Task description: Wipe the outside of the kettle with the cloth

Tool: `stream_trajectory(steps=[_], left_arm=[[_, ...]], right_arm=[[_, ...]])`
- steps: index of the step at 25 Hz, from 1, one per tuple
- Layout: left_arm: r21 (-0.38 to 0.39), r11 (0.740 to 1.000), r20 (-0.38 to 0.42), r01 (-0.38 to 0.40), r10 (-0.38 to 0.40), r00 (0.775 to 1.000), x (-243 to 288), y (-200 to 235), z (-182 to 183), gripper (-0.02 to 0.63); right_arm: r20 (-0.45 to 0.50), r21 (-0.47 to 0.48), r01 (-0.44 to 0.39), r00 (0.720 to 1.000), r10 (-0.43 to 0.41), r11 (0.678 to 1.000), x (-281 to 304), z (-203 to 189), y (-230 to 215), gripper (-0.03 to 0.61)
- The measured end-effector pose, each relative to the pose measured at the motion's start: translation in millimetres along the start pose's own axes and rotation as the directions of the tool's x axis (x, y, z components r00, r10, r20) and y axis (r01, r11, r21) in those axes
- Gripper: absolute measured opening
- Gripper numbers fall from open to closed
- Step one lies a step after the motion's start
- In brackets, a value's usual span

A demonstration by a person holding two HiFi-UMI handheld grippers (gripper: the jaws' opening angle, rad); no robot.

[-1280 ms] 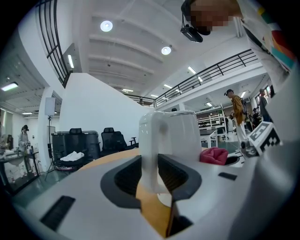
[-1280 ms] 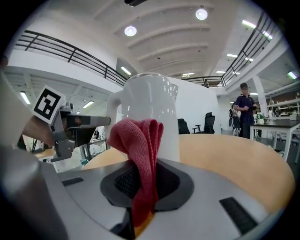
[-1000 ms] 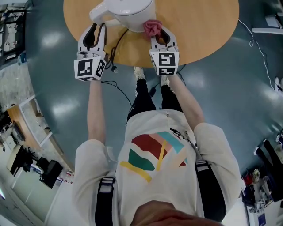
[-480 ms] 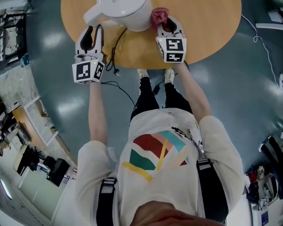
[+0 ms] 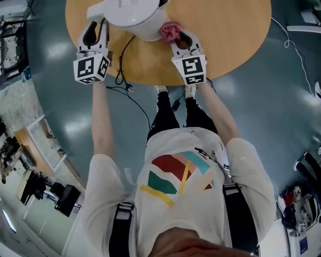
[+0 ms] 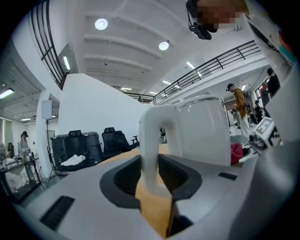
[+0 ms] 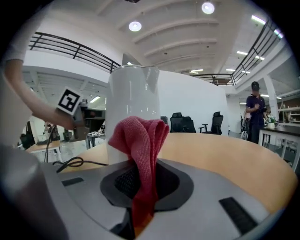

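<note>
Stretching both arms forward, the person holds the handle of the kettle in the left gripper and the pink cloth, just beside the kettle, in the right gripper.

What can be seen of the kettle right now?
The kettle is white and smooth like plastic, with a rounded body and a loop handle. It stands upright near the edge of the round wooden table. The left gripper is clamped on the handle. The pink cloth, held in the right gripper, lies against its side. A black cord trails from its base over the table edge.
</note>
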State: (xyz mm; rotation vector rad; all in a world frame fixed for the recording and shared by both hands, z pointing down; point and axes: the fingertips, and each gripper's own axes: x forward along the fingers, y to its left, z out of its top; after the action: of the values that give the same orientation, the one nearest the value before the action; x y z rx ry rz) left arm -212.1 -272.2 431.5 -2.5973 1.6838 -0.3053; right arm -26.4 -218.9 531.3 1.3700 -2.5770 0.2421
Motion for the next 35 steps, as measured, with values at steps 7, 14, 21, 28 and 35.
stream_trajectory(steps=[7, 14, 21, 28, 35], left_arm=[[0.032, 0.998, 0.000, 0.051, -0.051, 0.999, 50.7, -4.7, 2.9, 0.158], [0.002, 0.999, 0.022, 0.043, -0.044, 0.999, 62.5, -3.9, 2.2, 0.158], [0.003, 0.999, 0.005, 0.040, -0.040, 0.999, 61.6, -3.8, -0.6, 0.158], [0.005, 0.999, 0.003, 0.054, -0.054, 0.999, 61.5, -8.2, 7.3, 0.158], [-0.007, 0.999, 0.012, 0.051, -0.051, 0.999, 59.8, -7.6, 6.1, 0.158]], right_arm=[[-0.014, -0.276, -0.117, 0.993, 0.117, 0.954, -19.2, -1.6, 27.4, 0.048], [0.080, -0.621, -0.074, 0.984, 0.157, 0.780, -45.8, 49.2, 13.4, 0.048], [0.217, -0.850, 0.063, 0.947, 0.238, 0.523, -60.7, 105.6, 18.8, 0.048], [0.252, -0.859, 0.104, 0.939, 0.236, 0.502, -58.0, 119.6, 24.8, 0.048], [0.182, -0.882, 0.037, 0.946, 0.269, 0.469, -47.2, 99.7, 29.1, 0.046]])
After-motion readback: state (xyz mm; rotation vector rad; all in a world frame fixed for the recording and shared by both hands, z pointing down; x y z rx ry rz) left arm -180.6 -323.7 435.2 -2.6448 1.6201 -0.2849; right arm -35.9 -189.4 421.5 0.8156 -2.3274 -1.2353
